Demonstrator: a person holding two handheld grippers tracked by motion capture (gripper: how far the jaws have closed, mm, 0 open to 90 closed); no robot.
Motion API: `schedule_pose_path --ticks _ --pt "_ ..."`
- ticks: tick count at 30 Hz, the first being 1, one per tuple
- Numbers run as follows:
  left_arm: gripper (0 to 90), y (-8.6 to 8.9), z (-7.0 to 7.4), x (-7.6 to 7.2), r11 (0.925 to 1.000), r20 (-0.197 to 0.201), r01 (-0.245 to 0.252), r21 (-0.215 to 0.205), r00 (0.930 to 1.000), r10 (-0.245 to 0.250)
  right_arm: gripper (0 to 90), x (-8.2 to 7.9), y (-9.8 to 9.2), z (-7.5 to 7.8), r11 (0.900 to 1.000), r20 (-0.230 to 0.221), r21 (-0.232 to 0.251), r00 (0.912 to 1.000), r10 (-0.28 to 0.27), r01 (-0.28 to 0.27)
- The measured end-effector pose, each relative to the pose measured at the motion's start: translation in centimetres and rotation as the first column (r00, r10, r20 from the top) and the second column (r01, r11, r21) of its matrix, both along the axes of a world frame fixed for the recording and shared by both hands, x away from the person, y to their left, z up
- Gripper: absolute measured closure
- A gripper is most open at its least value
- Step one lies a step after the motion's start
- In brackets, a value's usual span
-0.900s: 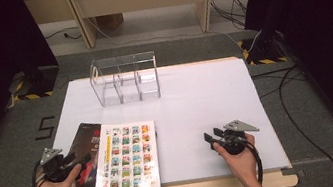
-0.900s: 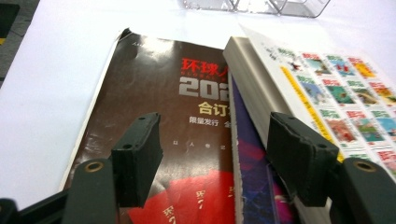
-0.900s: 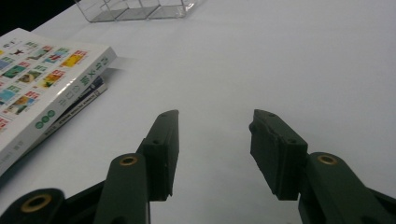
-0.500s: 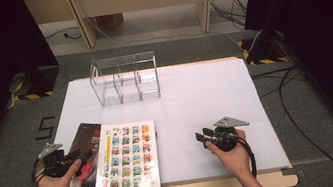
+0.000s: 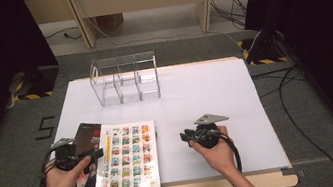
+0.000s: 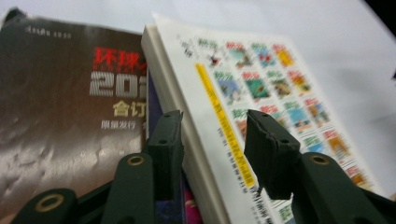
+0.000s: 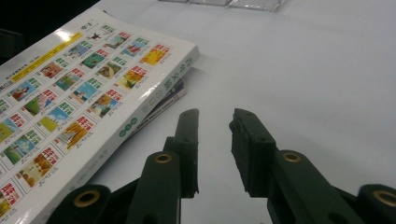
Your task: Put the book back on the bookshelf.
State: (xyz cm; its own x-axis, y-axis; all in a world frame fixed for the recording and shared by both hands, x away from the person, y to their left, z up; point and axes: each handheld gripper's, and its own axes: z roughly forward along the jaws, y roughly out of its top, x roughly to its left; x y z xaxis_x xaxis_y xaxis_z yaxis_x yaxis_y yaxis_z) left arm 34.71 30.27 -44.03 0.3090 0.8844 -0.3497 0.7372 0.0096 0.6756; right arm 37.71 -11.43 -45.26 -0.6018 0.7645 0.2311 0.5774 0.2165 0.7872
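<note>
A: Books first, at the lower left of the high view: we see a dark-covered book (image 5: 85, 136) lying flat on the table (image 5: 195, 94), and a white book with a grid of small colour pictures (image 5: 127, 163) resting on top of it, overlapping its right part.

B: We agree. The left hand-held gripper (image 5: 94, 154) sits at the left edge of that stack, in the person's left hand (image 5: 61, 178). In the left gripper view its jaws stand apart, one on either side of the white book's (image 6: 261, 93) left edge, with the dark book's (image 6: 60, 107) cover showing to the left of them.

A: Do the pads press on the white book?

B: We see a gap beside each pad, so we call it released, straddling the edge without gripping.

A: Moving right, bare white table lies between the stack and the right hand-held gripper (image 5: 184, 136), low and right of centre in the high view, held in the right hand (image 5: 216, 149) and pointing left toward the books.

B: In the right gripper view its jaws are parted with nothing between them, and the white book's (image 7: 79, 93) spine lies at the left, near but not touching.

A: Far back, upper centre of the high view, we see a clear plastic organiser (image 5: 124, 80) with compartments, well apart from both hands.
</note>
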Motion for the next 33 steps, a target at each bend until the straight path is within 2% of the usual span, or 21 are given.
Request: schedule_pose_path --ticks 4,8,12,17,21,23,26,28,29,30,33 --pt "61.5 -0.4 -0.5 0.1 0.9999 -0.015 0.017 0.002 0.9997 -0.016 70.6 0.3 0.6 0.1 1.0 -0.007 -0.008 0.9998 0.019 -0.019" --pt "65.9 -0.6 -0.7 0.3 0.9992 -0.04 0.0 0.039 0.9992 0.001 69.6 0.7 1.1 0.1 0.999 -0.022 -0.01 0.9991 0.036 -0.036" --pt "69.8 -0.8 -0.7 0.3 0.9983 -0.04 -0.003 0.058 0.9992 0.005 69.4 0.9 1.7 -0.2 0.999 -0.041 -0.007 0.9981 0.046 -0.047" --pt "70.0 -1.1 -0.9 0.1 0.9983 -0.035 -0.003 0.058 0.9994 0.005 68.0 0.9 2.5 -0.5 0.998 -0.064 0.0 0.9962 0.059 -0.059" --pt "69.9 -1.7 -0.8 0.0 0.9966 -0.034 -0.005 0.082 0.9994 0.008 65.4 1.4 3.2 -0.6 0.997 -0.083 0.009 0.9937 0.076 -0.075" --pt "69.4 -2.4 -0.6 -0.1 0.9934 -0.029 0.01 0.114 0.9995 -0.007 62.0 2.0 3.7 -0.7 0.996 -0.123 0.033 0.9887 0.086 -0.083" --pt "69.8 -3.2 -0.3 -0.3 0.9928 -0.044 0.038 0.114 0.9985 -0.033 58.9 2.5 4.2 -0.8 0.994 -0.15 0.03 0.9833 0.104 -0.1" --pt "69.9 -3.5 -0.4 -0.3 0.9933 -0.046 0.035 0.11 0.9985 -0.03 58.1 2.6 4.4 -0.8 0.994 -0.16 0.03 0.9815 0.104 -0.101" --pt "69.9 -3.9 -0.7 -0.2 0.9899 -0.045 0.032 0.138 0.9987 -0.026 57.0 2.8 4.5 -0.9 0.994 -0.167 0.033 0.9803 0.106 -0.102" --pt "68.5 -4.2 -0.7 -0.2 0.9867 -0.041 0.04 0.158 0.9986 -0.034 54.8 3.0 4.8 -1.2 0.994 -0.197 0.041 0.9746 0.107 -0.101" --pt "68.8 -4.4 -0.6 -0.2 0.9865 -0.031 0.044 0.158 0.9987 -0.04 53.6 3.2 5.0 -1.5 0.993 -0.224 0.05 0.9679 0.114 -0.105"
